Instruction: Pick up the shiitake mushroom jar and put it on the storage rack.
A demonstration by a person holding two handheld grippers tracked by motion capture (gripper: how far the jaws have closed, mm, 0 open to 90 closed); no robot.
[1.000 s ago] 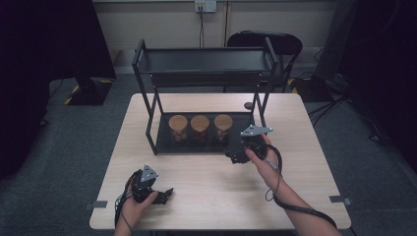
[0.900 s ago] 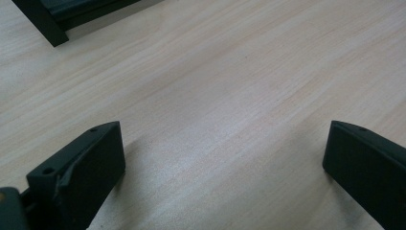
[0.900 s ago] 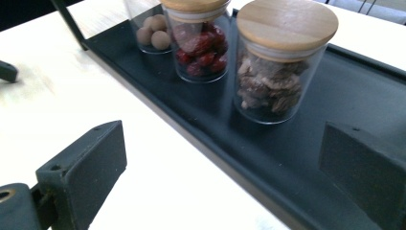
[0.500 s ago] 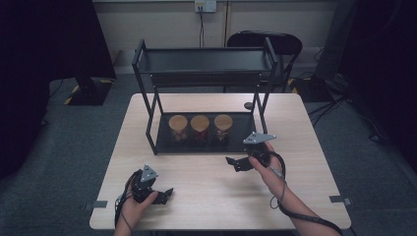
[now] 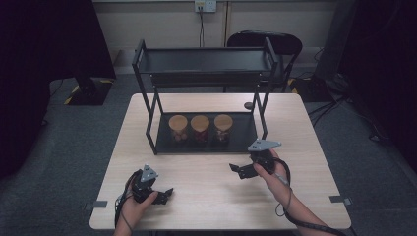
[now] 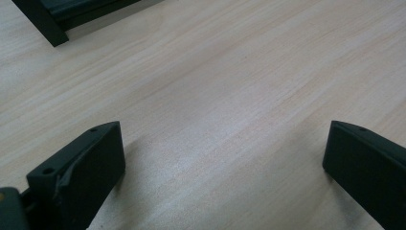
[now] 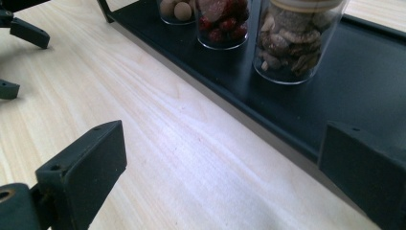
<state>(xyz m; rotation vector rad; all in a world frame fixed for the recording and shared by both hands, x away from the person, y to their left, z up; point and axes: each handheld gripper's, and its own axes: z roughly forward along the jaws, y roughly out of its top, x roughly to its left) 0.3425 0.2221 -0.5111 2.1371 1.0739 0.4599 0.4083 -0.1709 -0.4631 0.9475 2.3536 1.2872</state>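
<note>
Jars (image 5: 200,128) are lined up on the rack's (image 5: 206,61) bottom tray. Right tool (image 5: 236,170) is held wide, empty, near them; left tool (image 5: 167,195) is spread wide over the tabletop (image 5: 216,196).

My counter (image 5: 211,196) is pale wood with fine straight grain lines. Both grippers, the left (image 5: 164,195) and the right (image 5: 236,169), are black, and the right carries a grey plate on top. The rack (image 5: 147,132) at the counter's far edge is black all over, frame and tray. Its three jars are clear glass with tan lids: the left jar (image 5: 178,129) holds beige balls, the middle jar (image 5: 200,129) dark red fruit, the right jar (image 5: 223,128) brown nuts. The floor (image 5: 64,142) is dark grey.
</note>
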